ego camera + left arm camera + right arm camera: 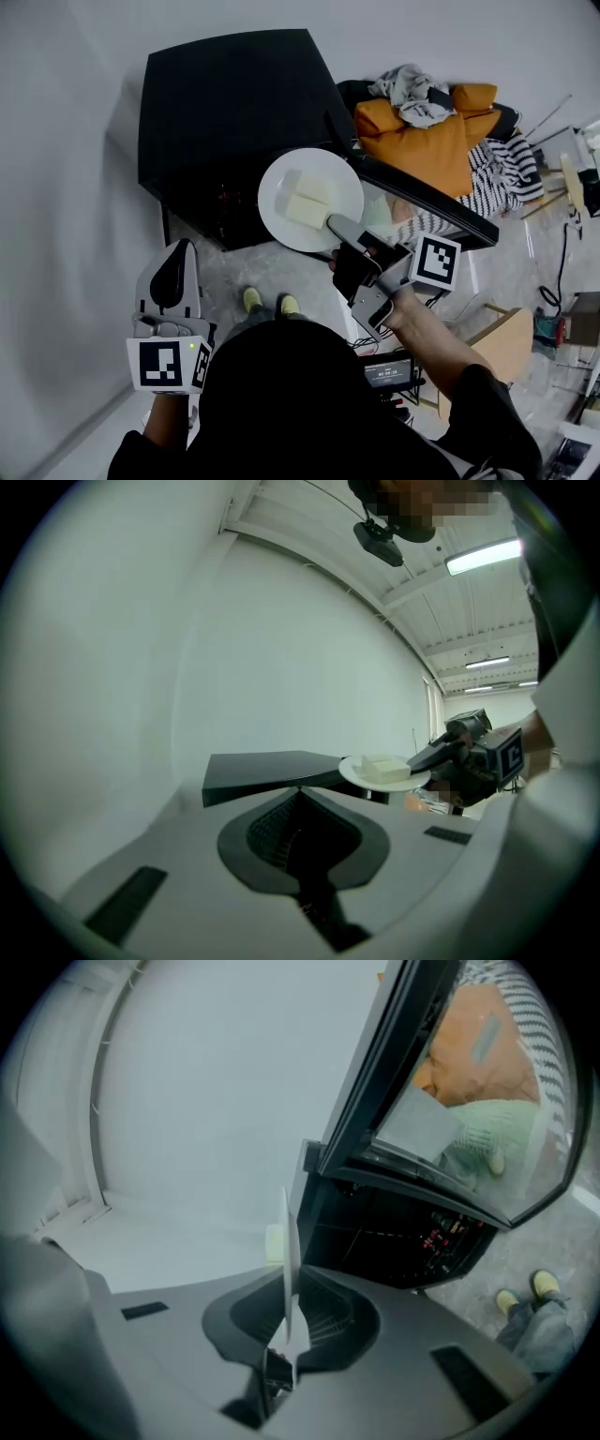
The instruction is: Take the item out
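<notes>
Step in hand: carrying the plate point(274, 202) clear of the oven point(225, 103).

- Right claw point(336, 225) is clenched on the plate's near rim. In the right gripper view the plate point(291, 1260) shows edge-on, pinched between the jaws.
- It is a one-sided rim hold, so the far side hangs unsupported. My judgement: hold the wrist flat and move slowly with no roll, because any tilt would send the load off.
- Two pale blocks point(307, 202) lie loose on the plate, touching each other, just beyond the claw's tips.
- The door point(441, 214) stands open at centre right of the head view, close beside the claw. I judge the safe path is straight back toward me, away from its edge.
- Left claw point(178, 253) is at lower left, jaws together with nothing between them, well apart from the plate. It could steady the far rim if the plate sags.

Where the thing lies:

- Head view: the plate sits mid-frame over the oven's front edge, with the claw reaching in from lower right.
- Left gripper view: the plate point(384, 778) is at centre right, level with the oven top, so it looks out of the cavity already.
- Right gripper view: the dark cavity point(394, 1241) lies right of the plate and the blocks point(275, 1241) left of it.
</notes>
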`<move>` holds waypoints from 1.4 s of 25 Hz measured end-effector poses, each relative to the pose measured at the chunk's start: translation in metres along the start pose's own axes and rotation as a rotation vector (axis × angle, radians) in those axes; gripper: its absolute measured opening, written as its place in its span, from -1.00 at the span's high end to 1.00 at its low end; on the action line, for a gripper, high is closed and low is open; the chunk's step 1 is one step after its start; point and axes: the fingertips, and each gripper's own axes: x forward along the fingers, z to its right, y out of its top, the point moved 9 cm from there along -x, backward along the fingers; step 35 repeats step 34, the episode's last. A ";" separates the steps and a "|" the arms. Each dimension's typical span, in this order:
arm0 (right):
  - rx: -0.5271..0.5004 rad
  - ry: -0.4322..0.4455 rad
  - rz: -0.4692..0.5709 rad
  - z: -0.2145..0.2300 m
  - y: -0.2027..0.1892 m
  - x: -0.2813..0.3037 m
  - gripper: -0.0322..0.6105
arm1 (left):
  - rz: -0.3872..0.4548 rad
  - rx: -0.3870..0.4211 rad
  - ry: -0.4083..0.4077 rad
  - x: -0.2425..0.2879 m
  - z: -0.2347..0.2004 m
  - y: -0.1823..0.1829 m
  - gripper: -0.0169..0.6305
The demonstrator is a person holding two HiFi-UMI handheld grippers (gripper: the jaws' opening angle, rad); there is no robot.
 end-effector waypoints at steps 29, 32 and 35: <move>-0.009 -0.014 -0.018 0.004 -0.002 0.001 0.82 | -0.026 -0.003 -0.015 0.010 0.004 0.003 0.92; -0.007 -0.010 -0.021 0.002 0.000 0.001 0.82 | -0.024 -0.002 -0.014 0.012 0.005 0.006 0.92; -0.008 -0.008 -0.023 0.001 0.001 0.001 0.82 | -0.023 -0.002 -0.014 0.013 0.006 0.008 0.92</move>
